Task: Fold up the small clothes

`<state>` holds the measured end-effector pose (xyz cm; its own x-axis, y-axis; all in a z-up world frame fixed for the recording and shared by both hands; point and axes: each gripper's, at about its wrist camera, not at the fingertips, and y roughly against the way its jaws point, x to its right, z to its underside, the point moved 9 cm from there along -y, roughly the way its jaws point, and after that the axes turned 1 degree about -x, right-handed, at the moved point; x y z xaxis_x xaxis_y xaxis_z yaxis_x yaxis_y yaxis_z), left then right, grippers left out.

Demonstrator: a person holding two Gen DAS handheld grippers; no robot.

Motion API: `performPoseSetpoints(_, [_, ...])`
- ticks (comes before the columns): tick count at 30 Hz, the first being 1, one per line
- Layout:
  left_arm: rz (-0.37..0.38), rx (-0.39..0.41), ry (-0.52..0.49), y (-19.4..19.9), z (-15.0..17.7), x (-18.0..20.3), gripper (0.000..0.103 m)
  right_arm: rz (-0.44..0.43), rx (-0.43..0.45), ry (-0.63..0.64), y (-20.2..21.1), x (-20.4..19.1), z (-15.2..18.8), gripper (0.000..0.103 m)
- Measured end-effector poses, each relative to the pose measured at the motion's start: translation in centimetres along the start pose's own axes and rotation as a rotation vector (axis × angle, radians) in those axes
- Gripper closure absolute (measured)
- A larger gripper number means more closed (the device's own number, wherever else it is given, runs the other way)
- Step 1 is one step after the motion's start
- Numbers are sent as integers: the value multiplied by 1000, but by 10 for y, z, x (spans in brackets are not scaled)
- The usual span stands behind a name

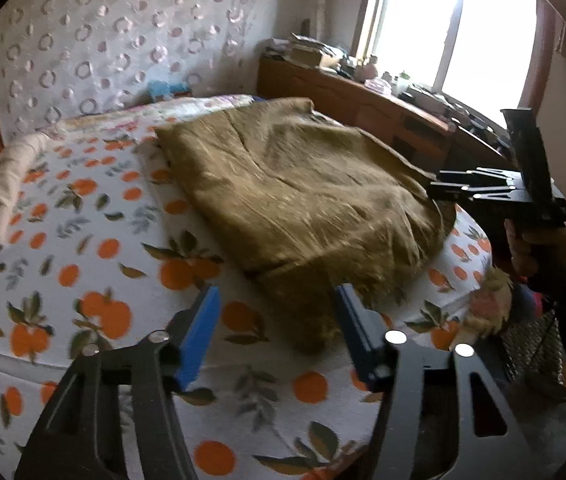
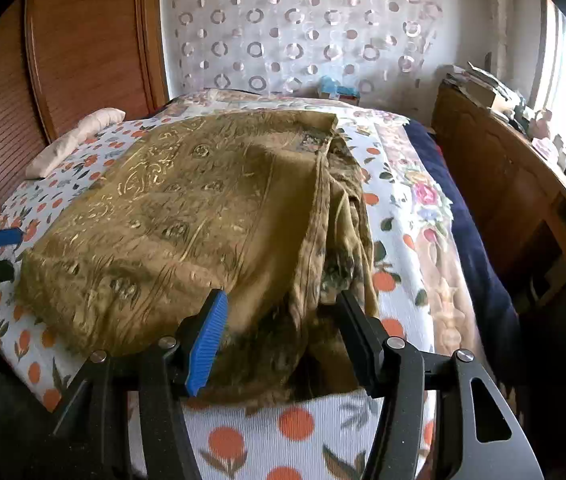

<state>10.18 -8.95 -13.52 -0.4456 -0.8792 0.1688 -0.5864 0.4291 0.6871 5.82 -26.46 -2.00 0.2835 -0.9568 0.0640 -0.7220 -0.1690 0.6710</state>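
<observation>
Olive-gold patterned cloth (image 2: 187, 216) lies folded over on the bedsheet (image 1: 83, 240) printed with oranges, its layered edges stacked along the right side in the right wrist view. Right gripper (image 2: 283, 336) sits at the cloth's near right corner, jaws spread apart, the bunched folds between them but neither pad pressing in. Over on the left, the left gripper (image 1: 279, 320) hangs at the cloth's near edge, jaws likewise parted, the corner of fabric reaching toward the gap, nothing pinched. A cream pillow (image 2: 75, 140) rests at the far left of the bed. Beyond stands a wooden dresser (image 1: 363, 108) under the bright window (image 1: 455, 28).
</observation>
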Motion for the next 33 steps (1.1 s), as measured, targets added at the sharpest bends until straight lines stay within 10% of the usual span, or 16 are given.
performPoseSetpoints(10, [72,-67,-17,-9,14,20,97,-13,-22,-25,2,-1,16,70])
performPoseSetpoints(16, [81,-58,-54,16,15,36,97,-3,-22,-6,-3,2,11,98])
performPoseSetpoints(24, [-3,-48,-58,18,7,24,85,41,33,-25,14,14,7,101])
performPoseSetpoints(28, [-1,-28,-37,17,1,15,61,90,29,-30,17,19,12,101])
performPoseSetpoints(33, [-20,-53,-17,1,1,4,61,85,4,-45,5,16,16,101])
